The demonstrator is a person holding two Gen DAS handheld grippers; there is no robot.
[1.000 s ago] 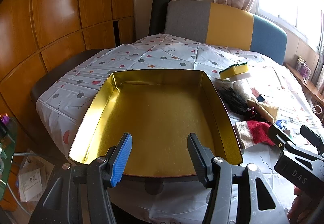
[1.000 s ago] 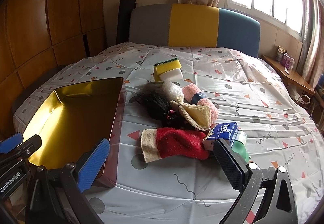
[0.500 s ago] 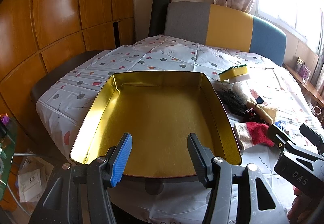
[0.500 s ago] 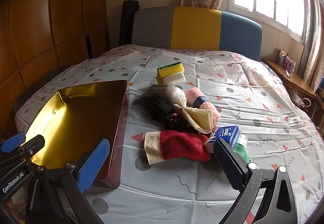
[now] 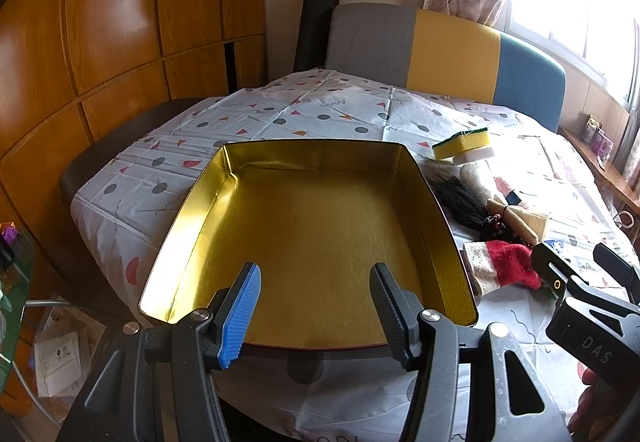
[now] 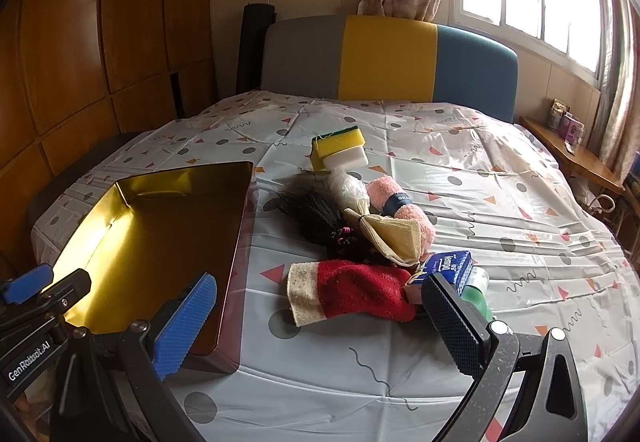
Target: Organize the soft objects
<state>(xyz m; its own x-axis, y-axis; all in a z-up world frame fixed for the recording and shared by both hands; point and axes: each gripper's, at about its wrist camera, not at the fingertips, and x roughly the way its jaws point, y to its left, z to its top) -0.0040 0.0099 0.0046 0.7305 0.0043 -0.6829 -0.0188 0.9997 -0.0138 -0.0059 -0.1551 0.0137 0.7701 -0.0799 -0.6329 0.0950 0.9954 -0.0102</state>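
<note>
While the red sock lies lengthwise across the desk just right of the empty gold tin, the right gripper, fingers spread and holding nothing, hangs nearer than the equally spread, empty left gripper facing the tin.

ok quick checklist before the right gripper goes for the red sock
1. Right gripper open, nothing between its pads: ok.
2. Left gripper open and holding nothing: ok.
3. Gold tray has nothing in it, room for the items: ok.
4. Red sock lies flat on the tablecloth, top side uncovered: ok.
5. Sock free of its neighbours: not ok, its toe end touches the blue tissue pack.
6. Whether anything lies under the sock: cannot tell.
</note>
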